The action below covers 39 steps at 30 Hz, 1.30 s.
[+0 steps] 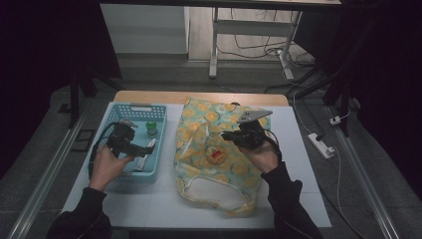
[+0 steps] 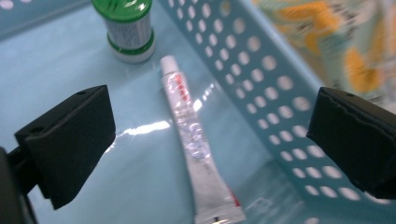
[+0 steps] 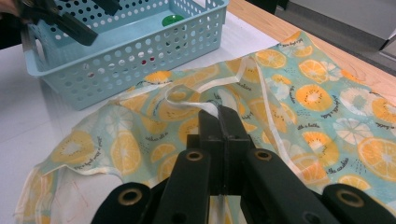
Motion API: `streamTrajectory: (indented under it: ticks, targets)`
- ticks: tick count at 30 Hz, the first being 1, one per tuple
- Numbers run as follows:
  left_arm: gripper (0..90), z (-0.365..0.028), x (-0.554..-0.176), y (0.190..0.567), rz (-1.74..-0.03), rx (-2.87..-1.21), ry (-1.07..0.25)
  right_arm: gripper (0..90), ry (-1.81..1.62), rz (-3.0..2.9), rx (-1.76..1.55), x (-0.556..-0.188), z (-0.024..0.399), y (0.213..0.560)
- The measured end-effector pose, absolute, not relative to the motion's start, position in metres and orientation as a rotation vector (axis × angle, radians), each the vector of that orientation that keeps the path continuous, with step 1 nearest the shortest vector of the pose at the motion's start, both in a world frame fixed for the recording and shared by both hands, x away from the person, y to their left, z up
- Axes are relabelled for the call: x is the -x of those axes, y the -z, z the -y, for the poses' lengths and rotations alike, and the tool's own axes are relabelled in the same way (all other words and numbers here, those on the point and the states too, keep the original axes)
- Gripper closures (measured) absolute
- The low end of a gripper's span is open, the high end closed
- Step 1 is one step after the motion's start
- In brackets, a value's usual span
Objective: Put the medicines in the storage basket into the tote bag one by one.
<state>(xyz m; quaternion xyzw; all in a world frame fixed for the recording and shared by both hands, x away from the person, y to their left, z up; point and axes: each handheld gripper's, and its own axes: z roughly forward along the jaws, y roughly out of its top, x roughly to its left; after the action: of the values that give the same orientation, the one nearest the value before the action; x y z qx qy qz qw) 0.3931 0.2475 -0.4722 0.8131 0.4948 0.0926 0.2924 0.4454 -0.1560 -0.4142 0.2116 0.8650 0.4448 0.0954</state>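
1. Our left gripper hangs wide open inside the blue basket, gripping nothing.
2. The tube lies flat between its jaws, below them.
3. Our right gripper pinches the fruit-print bag at its white hem.

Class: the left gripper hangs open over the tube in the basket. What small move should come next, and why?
Probably lower the left gripper and close on the tube: its jaws straddle the tube without touching, while the right gripper pinches the bag's edge.
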Motion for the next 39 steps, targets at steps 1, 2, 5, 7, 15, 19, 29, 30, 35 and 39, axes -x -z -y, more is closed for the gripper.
streamTrajectory:
  ticks: [1, 2, 5, 7, 15, 19, 29, 30, 35, 39]
  targets:
    - [0.5, -0.248, -0.395, 0.473, -1.328, -2.183, -0.230, 90.0, -1.318, -2.564, -0.627, -0.445, 0.156, 0.414]
    - [0.2, -0.247, -0.397, 0.474, -1.330, -2.191, -0.233, 90.0, -1.318, -2.564, -0.626, -0.445, 0.156, 0.414]
    - [0.3, -0.246, -0.403, 0.476, -1.312, -2.218, -0.215, 90.0, -1.319, -2.564, -0.626, -0.445, 0.156, 0.414]
    - [0.3, -0.243, -0.408, 0.480, -1.312, -2.251, -0.210, 90.0, -1.318, -2.565, -0.623, -0.445, 0.156, 0.414]
    - [3.0, -0.239, -0.419, 0.495, -1.359, -2.320, -0.150, 90.0, -1.321, -2.564, -0.626, -0.446, 0.156, 0.414]
    - [7.1, -0.234, -0.422, 0.502, -1.379, -2.395, -0.151, 90.0, -1.321, -2.564, -0.624, -0.445, 0.156, 0.414]
    - [27.9, -0.233, -0.426, 0.511, -1.397, -2.462, -0.069, 90.0, -1.320, -2.562, -0.623, -0.445, 0.156, 0.414]
    - [31.5, -0.234, -0.427, 0.512, -1.391, -2.469, -0.060, 90.0, -1.320, -2.562, -0.622, -0.445, 0.156, 0.414]
    - [39.2, -0.233, -0.426, 0.512, -1.400, -2.486, -0.085, 90.0, -1.319, -2.562, -0.623, -0.445, 0.156, 0.414]
    - [45.4, -0.235, -0.426, 0.512, -1.413, -2.479, -0.094, 90.0, -1.317, -2.563, -0.619, -0.445, 0.155, 0.414]
